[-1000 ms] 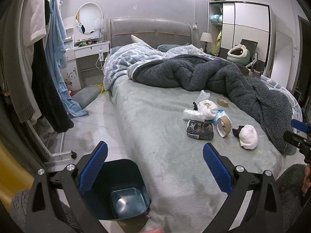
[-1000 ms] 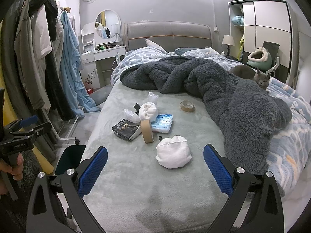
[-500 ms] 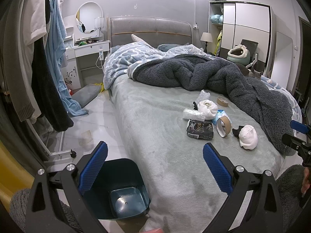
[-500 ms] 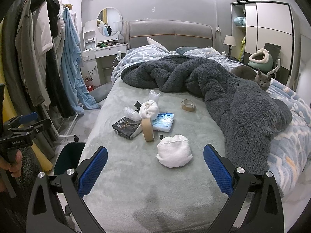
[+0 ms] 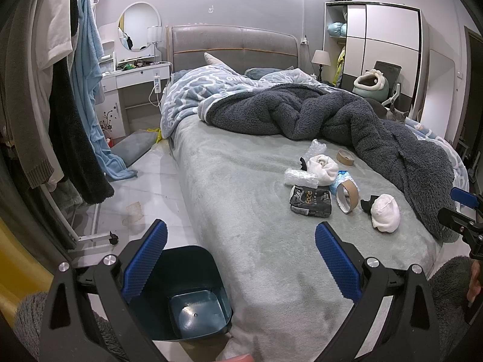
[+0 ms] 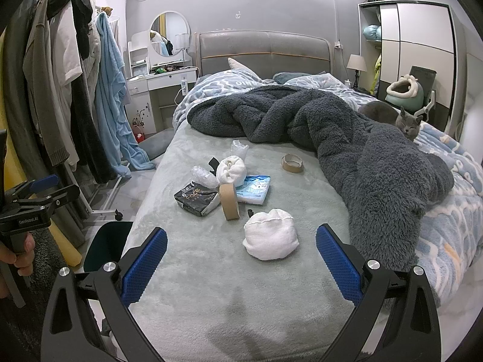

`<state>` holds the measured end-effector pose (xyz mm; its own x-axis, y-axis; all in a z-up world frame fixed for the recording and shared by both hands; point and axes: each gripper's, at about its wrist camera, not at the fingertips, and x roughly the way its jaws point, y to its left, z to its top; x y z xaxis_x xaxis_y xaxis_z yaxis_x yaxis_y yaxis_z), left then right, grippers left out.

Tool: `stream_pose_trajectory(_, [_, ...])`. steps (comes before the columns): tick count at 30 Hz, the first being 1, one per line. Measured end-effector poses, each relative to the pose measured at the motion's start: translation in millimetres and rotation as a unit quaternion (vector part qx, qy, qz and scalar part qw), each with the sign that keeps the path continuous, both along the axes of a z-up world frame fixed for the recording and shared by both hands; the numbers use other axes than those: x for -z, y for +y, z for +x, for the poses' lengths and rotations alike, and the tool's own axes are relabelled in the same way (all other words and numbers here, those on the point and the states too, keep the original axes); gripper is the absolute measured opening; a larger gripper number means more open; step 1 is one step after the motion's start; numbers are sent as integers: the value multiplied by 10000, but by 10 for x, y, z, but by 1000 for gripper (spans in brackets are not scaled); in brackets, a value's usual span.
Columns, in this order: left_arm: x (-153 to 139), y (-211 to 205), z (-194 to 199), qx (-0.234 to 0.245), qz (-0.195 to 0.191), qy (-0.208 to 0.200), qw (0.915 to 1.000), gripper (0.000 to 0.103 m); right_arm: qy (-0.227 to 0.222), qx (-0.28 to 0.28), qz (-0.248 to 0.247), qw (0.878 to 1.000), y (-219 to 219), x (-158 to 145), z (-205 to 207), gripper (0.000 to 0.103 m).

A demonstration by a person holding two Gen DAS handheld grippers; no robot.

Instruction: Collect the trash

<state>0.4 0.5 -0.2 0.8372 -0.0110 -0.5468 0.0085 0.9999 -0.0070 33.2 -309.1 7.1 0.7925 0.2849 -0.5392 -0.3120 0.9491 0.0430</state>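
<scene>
Right, both claws spread wide, nothing in either one. Low left of the left wrist view sits the bin (image 5: 193,295), empty, on the floor by the bed (image 5: 241,211) corner, with my left claw (image 5: 241,259) hanging over its rim and the bed edge. Moving right, the trash lies mid-frame on the sheet: a black pack (image 6: 197,198), a crinkled plastic wad (image 6: 205,176), a tape roll (image 6: 229,201) standing on edge, a blue tissue packet (image 6: 253,189), a white bundle (image 6: 270,234) nearest my right claw (image 6: 241,259), and a flat tape ring (image 6: 292,163) further back. Far right, a grey cat (image 6: 407,122) dozes on the blanket.

Risks, as I judge them: the upright roll could tip or roll off if I nudge it; the soft bundle may sag out of a shallow pinch; the plastic could slip. Two white bundles look like cloth, maybe not trash at all.

Readable: "face" on the black pack, "GenRobot.AI" on the other claw's body at left of the right view.
</scene>
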Motion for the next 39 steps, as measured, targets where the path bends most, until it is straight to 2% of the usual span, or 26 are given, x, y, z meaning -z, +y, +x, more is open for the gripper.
stream_pose_trajectory(39, [-10,5,-15,32,-41,-13,10000,100,29,-7,-40,10000,7,-4,8,100])
